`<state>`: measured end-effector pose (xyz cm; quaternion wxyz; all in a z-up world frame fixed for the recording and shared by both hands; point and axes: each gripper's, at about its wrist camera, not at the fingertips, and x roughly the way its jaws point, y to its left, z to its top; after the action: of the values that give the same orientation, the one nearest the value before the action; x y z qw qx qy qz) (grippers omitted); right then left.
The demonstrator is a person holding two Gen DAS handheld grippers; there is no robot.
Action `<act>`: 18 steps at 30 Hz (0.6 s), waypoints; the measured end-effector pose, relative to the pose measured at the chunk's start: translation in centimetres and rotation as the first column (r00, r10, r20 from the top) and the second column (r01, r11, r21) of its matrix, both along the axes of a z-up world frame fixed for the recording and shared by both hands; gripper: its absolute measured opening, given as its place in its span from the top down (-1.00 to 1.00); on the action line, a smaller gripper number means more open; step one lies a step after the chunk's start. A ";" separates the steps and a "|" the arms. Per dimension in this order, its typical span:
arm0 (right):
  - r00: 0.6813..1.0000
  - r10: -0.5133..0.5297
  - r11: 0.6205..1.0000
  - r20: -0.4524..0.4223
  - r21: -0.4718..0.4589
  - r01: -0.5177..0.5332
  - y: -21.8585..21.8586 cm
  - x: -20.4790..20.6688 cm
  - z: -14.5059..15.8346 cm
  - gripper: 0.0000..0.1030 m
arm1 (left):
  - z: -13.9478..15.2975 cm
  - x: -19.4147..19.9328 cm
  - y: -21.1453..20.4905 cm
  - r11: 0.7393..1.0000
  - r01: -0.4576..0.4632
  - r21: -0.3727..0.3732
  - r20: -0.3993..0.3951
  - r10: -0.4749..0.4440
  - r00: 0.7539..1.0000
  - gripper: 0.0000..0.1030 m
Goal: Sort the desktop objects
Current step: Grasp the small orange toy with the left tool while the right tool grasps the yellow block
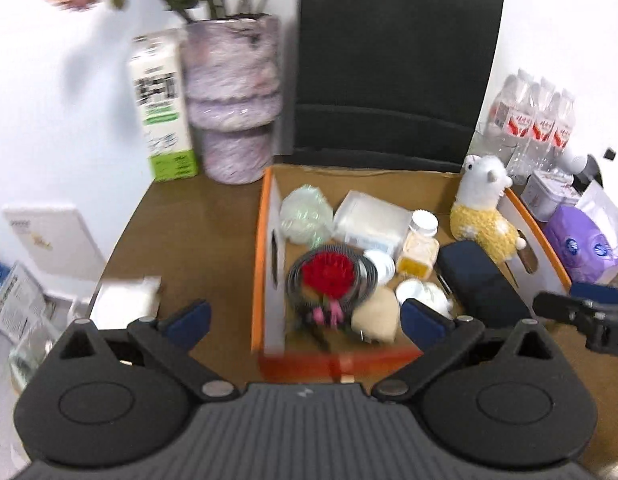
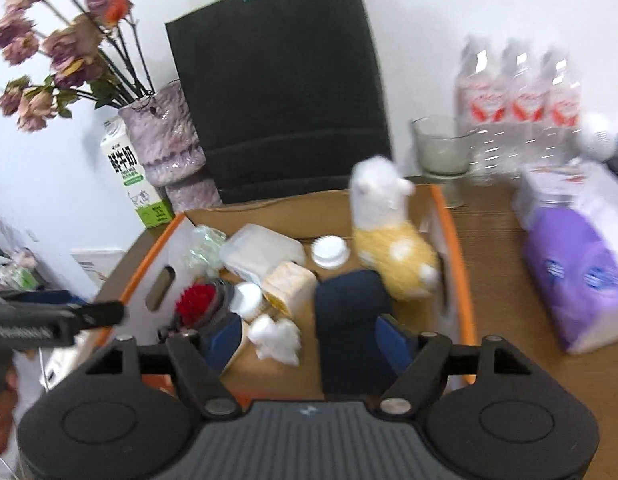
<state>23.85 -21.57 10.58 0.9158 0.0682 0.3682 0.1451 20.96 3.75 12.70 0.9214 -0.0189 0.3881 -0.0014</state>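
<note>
An orange-rimmed cardboard box on the brown desk holds several things: a red flower in a dark wrap, a white plastic case, a small yellow bottle, a dark blue case and a yellow-and-white plush alpaca. My left gripper is open and empty above the box's near left corner. My right gripper is open and empty above the box, its fingers either side of the blue case and a white crumpled thing. The alpaca stands beyond.
A black paper bag, a purple vase and a milk carton stand behind the box. Water bottles, a glass cup and a purple tissue pack are at the right. A white packet lies at the left.
</note>
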 end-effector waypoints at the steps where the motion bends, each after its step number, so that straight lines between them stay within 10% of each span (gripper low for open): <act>1: 1.000 -0.005 1.000 0.011 -0.016 0.005 -0.2 -1.3 0.0 -0.44 | -0.2 -1.4 0.1 1.000 0.004 -0.022 0.006 -0.004 1.000 -1.00; 8: 0.997 -0.026 0.993 0.071 -0.114 0.034 -1.1 -11.4 -3.1 -0.50 | -4.3 -12.3 -0.6 0.990 0.025 -0.141 0.027 -0.022 0.999 -1.00; 18: 0.996 -0.003 0.978 0.084 -0.206 0.021 -0.6 -22.7 -7.9 -0.60 | -9.7 -24.0 -3.8 0.997 0.039 -0.061 0.120 -0.031 0.992 -1.00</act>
<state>1.16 -22.21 2.63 0.9334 -0.0312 0.3424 0.1032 -3.00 -0.06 3.03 0.9417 -0.0411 0.3326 -0.0309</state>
